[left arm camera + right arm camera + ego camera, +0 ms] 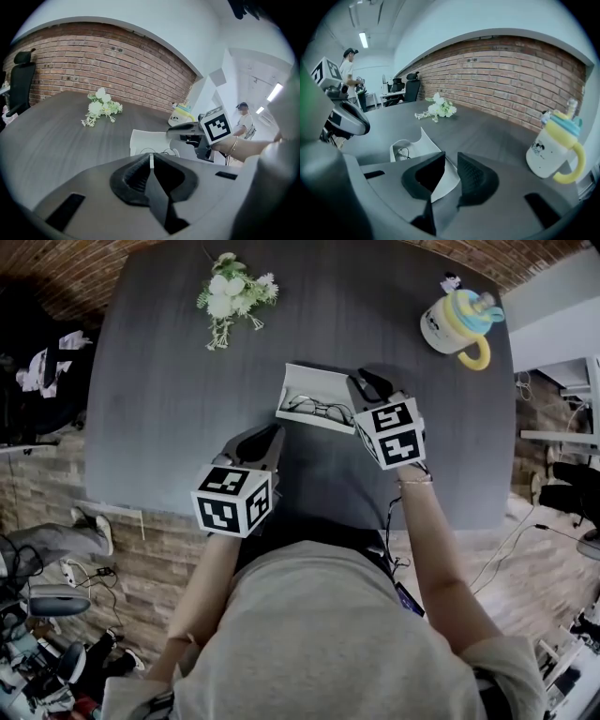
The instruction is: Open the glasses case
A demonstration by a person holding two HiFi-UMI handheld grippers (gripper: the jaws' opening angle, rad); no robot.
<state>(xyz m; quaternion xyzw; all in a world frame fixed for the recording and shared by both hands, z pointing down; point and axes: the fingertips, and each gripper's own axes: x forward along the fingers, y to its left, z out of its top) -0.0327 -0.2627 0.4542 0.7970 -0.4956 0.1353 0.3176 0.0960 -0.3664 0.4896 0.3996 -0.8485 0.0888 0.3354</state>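
A white glasses case (pixel 305 379) lay open at the centre of the dark bench (pixel 159 381), its lid (pixel 425 140) raised and a pair of thin-framed glasses (pixel 319 411) lying inside. The right claw (pixel 373 383) was at the case's right end; its jaws stood partly apart, with the lid's edge showing in the gap between them and neither pad pressing on it. The left claw (pixel 265 439) hung below and to the left of the case, near it but not touching, with its jaws closed together and nothing held. A sprig of white flowers (pixel 232 292) lay at the upper centre of the frame, and a yellow-handled cup (pixel 459 324) stood at the upper right.
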